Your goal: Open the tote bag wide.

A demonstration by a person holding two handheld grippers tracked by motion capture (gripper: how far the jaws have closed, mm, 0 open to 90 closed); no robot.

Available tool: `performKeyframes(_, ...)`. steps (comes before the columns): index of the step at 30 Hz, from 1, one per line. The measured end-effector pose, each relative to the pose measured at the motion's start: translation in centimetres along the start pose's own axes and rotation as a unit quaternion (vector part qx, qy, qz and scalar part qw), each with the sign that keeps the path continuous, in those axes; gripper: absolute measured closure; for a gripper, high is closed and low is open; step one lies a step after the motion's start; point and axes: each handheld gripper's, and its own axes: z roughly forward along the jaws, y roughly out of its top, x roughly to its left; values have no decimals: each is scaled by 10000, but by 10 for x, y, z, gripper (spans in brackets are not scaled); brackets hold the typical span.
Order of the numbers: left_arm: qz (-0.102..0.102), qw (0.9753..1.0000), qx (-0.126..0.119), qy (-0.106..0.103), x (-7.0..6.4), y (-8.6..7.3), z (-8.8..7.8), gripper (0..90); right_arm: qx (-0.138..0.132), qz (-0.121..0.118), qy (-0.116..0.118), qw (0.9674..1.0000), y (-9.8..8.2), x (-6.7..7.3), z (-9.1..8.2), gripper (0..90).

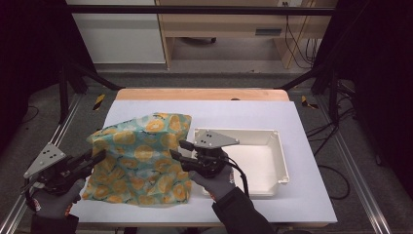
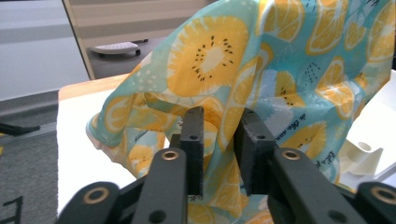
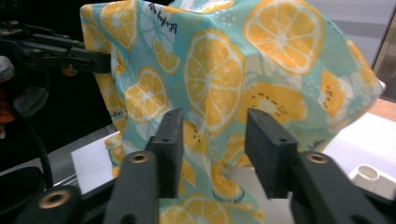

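From high up, a white tray (image 1: pixel 272 161) with low walls sits on the white bench (image 1: pixel 302 195), out toward 3 o'clock from the middle. It looks smooth and hard, like plastic, and I can see nothing inside it. Just beside it, toward 9 o'clock, is a soft cloth (image 1: pixel 139 158). The cloth is blue-green with big yellow and orange fruit slices on it, and it stands up in a bumpy heap with folds. The left hand-held gripper (image 1: pixel 97 157) is at the cloth's 9 o'clock edge, held by a hand in a grey glove (image 1: pixel 56 200). The right hand-held gripper (image 1: pixel 179 150) is at the cloth's 3 o'clock edge, over the near corner of the tray. In the left gripper view, the two black blocky jaws of the left hand-held gripper (image 2: pixel 219 154) stand a little apart, with a fold of the cloth (image 2: pixel 261 70) hanging in the gap; I cannot tell if they pinch it. A bit of the white tray (image 2: pixel 369 149) peeks out at 3 o'clock. In the right gripper view, the right hand-held gripper (image 3: pixel 215 154) has its jaws wide apart, and the cloth (image 3: pixel 224 79) rises like a tent behind and between them. The left hand-held gripper (image 3: pixel 100 60) touches the cloth at 10 o'clock.
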Motion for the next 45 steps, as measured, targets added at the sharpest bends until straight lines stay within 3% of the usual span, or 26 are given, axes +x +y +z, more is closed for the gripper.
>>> performKeyframes(6, 47, 10000, 41, -43, -2, -1, 0, 826, -39, 26, -4, 10000, 4, 2, 4, 752)
performKeyframes(7, 41, 10000, 49, -70, -2, -2, -1, 835, -31, 72, 3, 10000, 5, 2, 4, 825)
performKeyframes(11, 31, 9999, 47, -104, -2, -2, -2, 863, 65, 68, 62, 9999, 8, 2, 3, 897)
performKeyframes(22, -16, 9999, -16, -140, -3, -3, -8, 889, 47, 1, 256, 9997, 10, 9, -7, 900)
performKeyframes(24, 20, 9999, -3, -132, -4, -4, -10, 892, 40, 6, 372, 9993, 7, 12, -8, 900)
performKeyframes(34, 41, 9999, 70, -152, -7, -15, -13, 897, 120, -41, 531, 9985, -8, 19, -13, 900)
performKeyframes(45, 59, 9996, 220, -187, -8, -24, -6, 899, 529, 17, 506, 9973, -27, 20, 3, 900)
